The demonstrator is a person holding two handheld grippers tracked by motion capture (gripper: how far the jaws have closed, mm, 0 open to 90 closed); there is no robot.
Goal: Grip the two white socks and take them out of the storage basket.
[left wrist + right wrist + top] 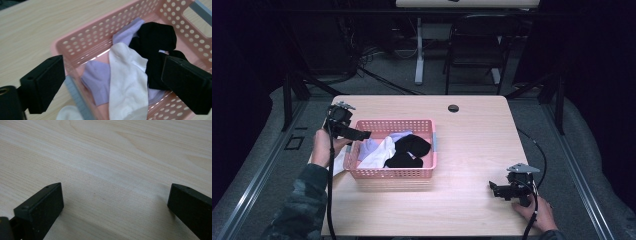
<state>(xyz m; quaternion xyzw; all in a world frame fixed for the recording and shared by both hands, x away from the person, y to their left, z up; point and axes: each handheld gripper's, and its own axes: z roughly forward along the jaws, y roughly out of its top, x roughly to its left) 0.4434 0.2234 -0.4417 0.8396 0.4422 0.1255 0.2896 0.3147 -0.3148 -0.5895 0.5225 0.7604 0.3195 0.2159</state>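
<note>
2 grippers spread, both empty. Your left gripper (362,134) hangs over the pink basket's (394,173) left rim; the white sock (127,82) lies just ahead, long axis toward you, one end draped over the rim. Right gripper (493,188) is well apart.

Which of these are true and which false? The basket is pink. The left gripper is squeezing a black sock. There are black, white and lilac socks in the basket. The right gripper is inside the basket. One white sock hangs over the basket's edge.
1. The basket is pink. True.
2. The left gripper is squeezing a black sock. False: its jaws stand open above the basket with nothing gripped.
3. Black, white and lilac socks lie in the basket. True.
4. The right gripper is inside the basket. False: it rests over bare table, well apart from the basket.
5. The white sock hangs over the basket's edge. True.
</note>
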